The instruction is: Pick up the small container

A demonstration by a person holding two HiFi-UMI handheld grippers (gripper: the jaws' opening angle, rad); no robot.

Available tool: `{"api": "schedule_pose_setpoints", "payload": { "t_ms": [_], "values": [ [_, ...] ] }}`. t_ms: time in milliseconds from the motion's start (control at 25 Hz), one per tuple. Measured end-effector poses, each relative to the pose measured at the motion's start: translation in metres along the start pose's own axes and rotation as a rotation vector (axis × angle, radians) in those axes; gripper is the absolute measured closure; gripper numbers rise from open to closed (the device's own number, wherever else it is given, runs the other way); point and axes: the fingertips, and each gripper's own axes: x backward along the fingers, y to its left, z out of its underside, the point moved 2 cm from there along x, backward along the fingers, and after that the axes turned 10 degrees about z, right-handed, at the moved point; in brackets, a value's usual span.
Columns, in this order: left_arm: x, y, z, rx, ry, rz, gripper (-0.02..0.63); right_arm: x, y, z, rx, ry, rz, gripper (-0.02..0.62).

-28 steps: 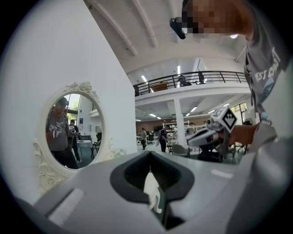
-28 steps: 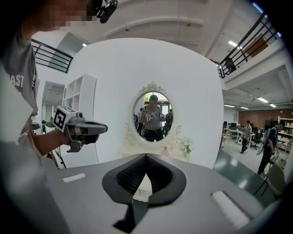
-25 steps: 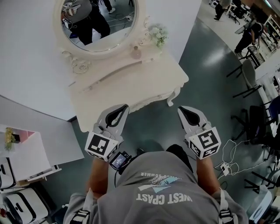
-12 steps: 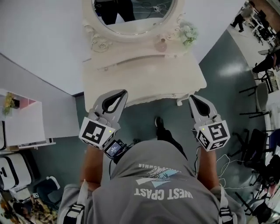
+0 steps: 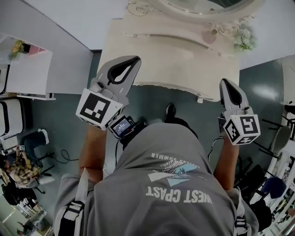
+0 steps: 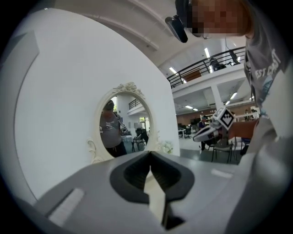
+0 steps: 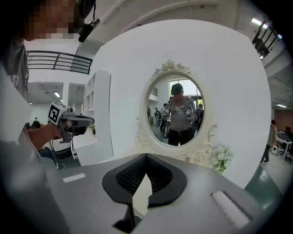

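before the scalloped cream dressing table [image 5: 175, 64], left tool [image 5: 135, 60] and right tool [image 5: 225, 84] are closed, empty.

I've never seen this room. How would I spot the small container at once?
Find the cream dressing table with the oval mirror. At the back of its top, below the mirror's right side in the head view, stands the small container. It is rounded and pinkish, just left of the pale flowers.

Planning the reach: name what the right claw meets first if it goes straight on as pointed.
The right claw would probably meet the cream dressing table top first, short of the oval mirror; depth is unclear.
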Motion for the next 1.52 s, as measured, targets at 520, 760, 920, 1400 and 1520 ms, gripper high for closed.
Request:
{"api": "schedule_pose_setpoints", "payload": {
  "t_ms": [520,760,920,1400,1520],
  "values": [
    [-0.028,0.026,0.024,0.079,0.089,-0.166,0.604,-0.114,-0.037,0.017,0.029,0.065,-0.171,0.594],
    [-0.045,0.019,0.035,0.101,0.139,-0.187,0.604,-0.153,-0.059,0.031,0.038,0.073,-0.193,0.594],
    [-0.050,0.015,0.044,0.117,0.171,-0.202,0.604,-0.177,-0.077,0.046,0.045,0.092,-0.185,0.594],
    [-0.073,0.004,0.080,0.182,0.250,-0.221,0.604,-0.246,-0.119,0.081,0.070,0.129,-0.175,0.588],
    [-0.076,0.003,0.089,0.198,0.269,-0.219,0.604,-0.261,-0.124,0.089,0.079,0.138,-0.172,0.584]
  ]
}}
